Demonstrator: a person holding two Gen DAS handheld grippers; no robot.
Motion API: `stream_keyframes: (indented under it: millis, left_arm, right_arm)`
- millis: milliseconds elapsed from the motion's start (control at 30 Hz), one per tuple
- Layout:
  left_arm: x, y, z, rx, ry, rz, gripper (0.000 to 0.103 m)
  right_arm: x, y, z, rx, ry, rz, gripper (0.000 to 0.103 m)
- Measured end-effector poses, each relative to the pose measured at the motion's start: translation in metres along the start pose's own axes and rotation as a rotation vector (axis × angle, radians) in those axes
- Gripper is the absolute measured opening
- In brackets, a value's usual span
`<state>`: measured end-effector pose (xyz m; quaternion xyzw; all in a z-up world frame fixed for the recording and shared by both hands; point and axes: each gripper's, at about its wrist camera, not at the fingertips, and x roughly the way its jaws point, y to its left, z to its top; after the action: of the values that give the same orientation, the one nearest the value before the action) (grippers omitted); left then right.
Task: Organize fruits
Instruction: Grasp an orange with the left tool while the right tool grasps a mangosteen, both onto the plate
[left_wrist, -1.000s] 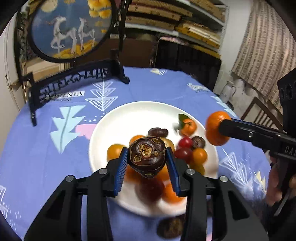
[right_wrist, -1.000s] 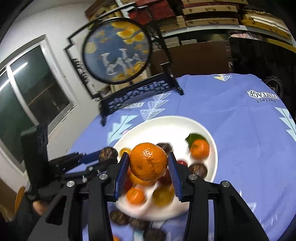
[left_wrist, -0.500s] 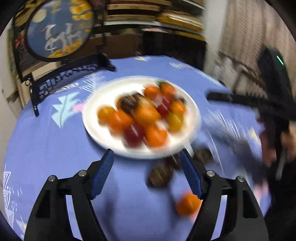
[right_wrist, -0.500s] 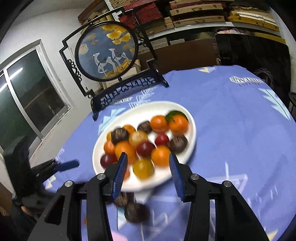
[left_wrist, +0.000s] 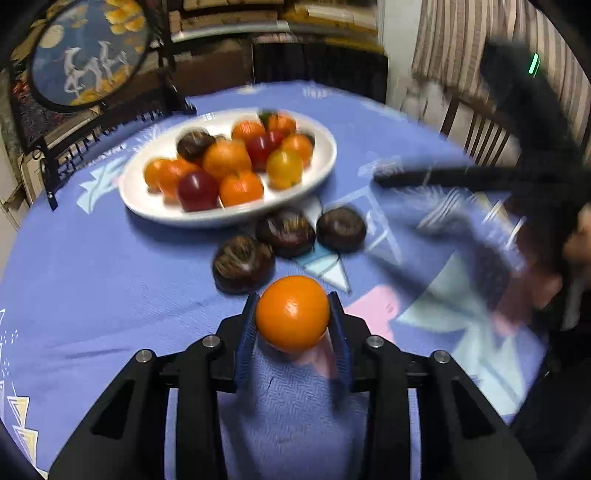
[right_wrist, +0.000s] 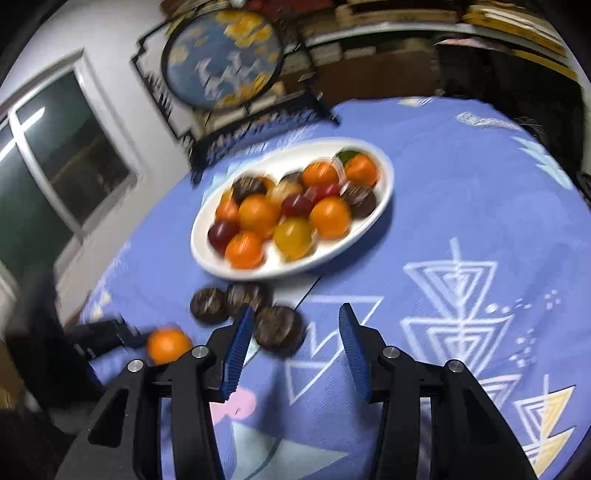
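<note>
My left gripper (left_wrist: 293, 328) is shut on an orange (left_wrist: 292, 313) just above the blue tablecloth, near the front of three dark brown fruits (left_wrist: 243, 263). The orange also shows in the right wrist view (right_wrist: 169, 345), held by the left gripper. A white oval plate (left_wrist: 325, 162) behind holds several orange, red, yellow and dark fruits. My right gripper (right_wrist: 293, 343) is open and empty, hovering over the cloth beside the dark fruits (right_wrist: 277, 330), with the plate (right_wrist: 384, 184) beyond. The right gripper appears blurred at the right of the left wrist view (left_wrist: 424, 177).
A round painted screen on a black stand (left_wrist: 88, 59) stands at the back of the table, also seen in the right wrist view (right_wrist: 221, 62). Wooden chairs (left_wrist: 476, 133) stand past the table's right edge. A window (right_wrist: 55, 155) is at the left.
Both grippers dropped their fruits on the plate and pulled back. The left gripper then came down toward the front of the table and closed on an orange. The right gripper stays open.
</note>
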<state>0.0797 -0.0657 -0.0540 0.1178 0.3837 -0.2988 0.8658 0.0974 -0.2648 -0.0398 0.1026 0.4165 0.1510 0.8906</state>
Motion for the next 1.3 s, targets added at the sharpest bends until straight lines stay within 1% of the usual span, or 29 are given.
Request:
stream_keyframes:
  millis: [67, 133, 233, 267, 333, 367, 433, 567, 667, 767, 900, 1000, 1033, 1067, 1133, 1167, 1200, 1267, 1300]
  left_arm:
    - [-0.013, 0.005, 0.002, -0.011, -0.037, 0.007, 0.036]
    - [-0.024, 0.01, 0.002, -0.023, -0.054, 0.013, 0.036]
    - [-0.03, 0.019, 0.001, -0.047, -0.052, 0.017, 0.036]
    - [-0.03, 0.021, 0.0, -0.053, -0.05, 0.019, 0.036]
    - [-0.028, 0.026, 0.0, -0.065, -0.042, 0.024, 0.036]
    - [-0.028, 0.029, -0.001, -0.072, -0.041, 0.022, 0.036]
    - [-0.028, 0.032, -0.002, -0.081, -0.043, 0.02, 0.036]
    - [-0.03, 0.04, 0.009, -0.096, -0.068, 0.006, 0.036]
    - [-0.024, 0.048, 0.031, -0.1, -0.079, -0.006, 0.036]
    - [-0.009, 0.059, 0.063, -0.098, -0.092, 0.001, 0.036]
    - [0.026, 0.078, 0.112, -0.111, -0.089, 0.017, 0.036]
    - [0.052, 0.094, 0.142, -0.136, -0.08, 0.051, 0.036]
    - [0.059, 0.099, 0.148, -0.147, -0.074, 0.056, 0.038]
    - [0.066, 0.105, 0.154, -0.161, -0.068, 0.062, 0.05]
    - [0.075, 0.12, 0.161, -0.212, -0.07, 0.085, 0.066]
    - [0.074, 0.123, 0.162, -0.228, -0.073, 0.087, 0.066]
    - [0.071, 0.127, 0.16, -0.25, -0.077, 0.072, 0.066]
    - [0.063, 0.129, 0.152, -0.265, -0.085, 0.049, 0.07]
    - [0.056, 0.126, 0.145, -0.261, -0.084, 0.047, 0.07]
  right_arm:
    - [0.012, 0.011, -0.002, -0.051, 0.042, -0.016, 0.048]
    - [0.026, 0.024, -0.004, -0.112, 0.076, -0.051, 0.048]
    - [0.046, 0.037, -0.006, -0.174, 0.114, -0.121, 0.048]
    - [0.052, 0.039, -0.006, -0.181, 0.125, -0.132, 0.049]
    - [0.054, 0.042, -0.005, -0.191, 0.115, -0.154, 0.042]
    - [0.052, 0.041, -0.004, -0.179, 0.114, -0.145, 0.041]
    - [0.043, 0.035, -0.003, -0.133, 0.101, -0.099, 0.041]
    - [0.01, 0.026, 0.006, -0.086, 0.031, -0.012, 0.041]
    - [-0.004, 0.013, 0.029, -0.041, -0.014, 0.026, 0.041]
    - [-0.001, 0.003, 0.061, -0.005, -0.039, 0.03, 0.041]
    - [0.023, -0.006, 0.103, 0.039, -0.047, 0.045, 0.041]
    - [0.049, -0.007, 0.128, 0.06, -0.044, 0.034, 0.042]
    - [0.059, -0.005, 0.136, 0.06, -0.043, 0.025, 0.042]
    - [0.065, -0.005, 0.14, 0.058, -0.044, 0.015, 0.042]
    - [0.074, -0.006, 0.145, 0.06, -0.056, -0.021, 0.048]
    - [0.073, -0.007, 0.144, 0.067, -0.064, -0.023, 0.05]
    - [0.07, -0.008, 0.141, 0.069, -0.072, -0.017, 0.05]
    - [0.061, -0.008, 0.132, 0.057, -0.086, -0.022, 0.05]
    - [0.055, -0.01, 0.126, 0.053, -0.097, -0.027, 0.051]
